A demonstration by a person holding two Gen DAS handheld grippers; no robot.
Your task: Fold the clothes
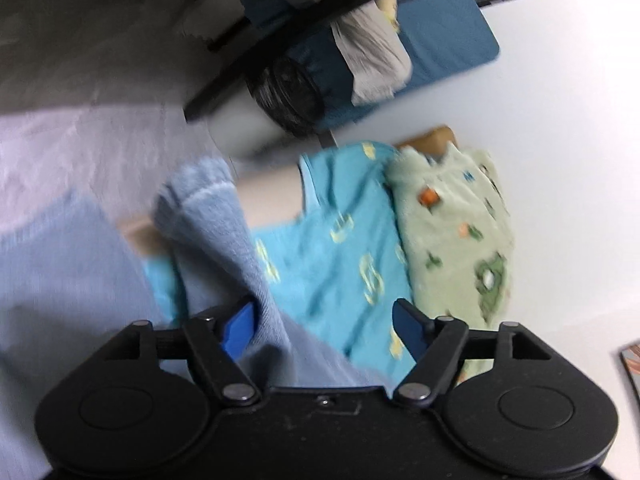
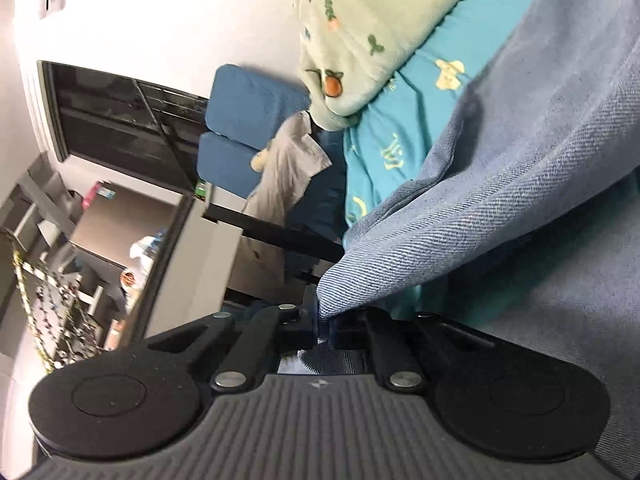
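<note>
Denim garment (image 2: 520, 184), light blue twill, lies draped over a bed with a turquoise printed sheet (image 2: 424, 80). Right gripper (image 2: 326, 330) clenched on a bunched corner of the cloth; fabric rises from the pinch in a taut fold up and to the right, filling most of that side of the right wrist view. Left gripper (image 1: 324, 332) released, blue fingers (image 1: 238, 334) spread wide; a band of the same denim (image 1: 216, 232) runs down between them, lying close to the left-hand finger, but the pads do not press it.

Edges: in the left wrist view the sheet's far edge ends against a pale wall. A mint fleece blanket (image 1: 456, 236) with small printed figures sits bunched on the sheet on its right side, just beside the denim's path. Open turquoise sheet shows between denim band and blanket.

Surroundings: past the bed, a dark blue cushioned seat (image 2: 248, 116) with a grey cloth (image 2: 288, 168) slung over it, and a black bar (image 1: 280, 44) crossing in front of it. Further left in the right wrist view, a dark window (image 2: 120, 120) and cluttered shelving (image 2: 60, 264). Left wrist picture blurred; fine detail uncertain.
</note>
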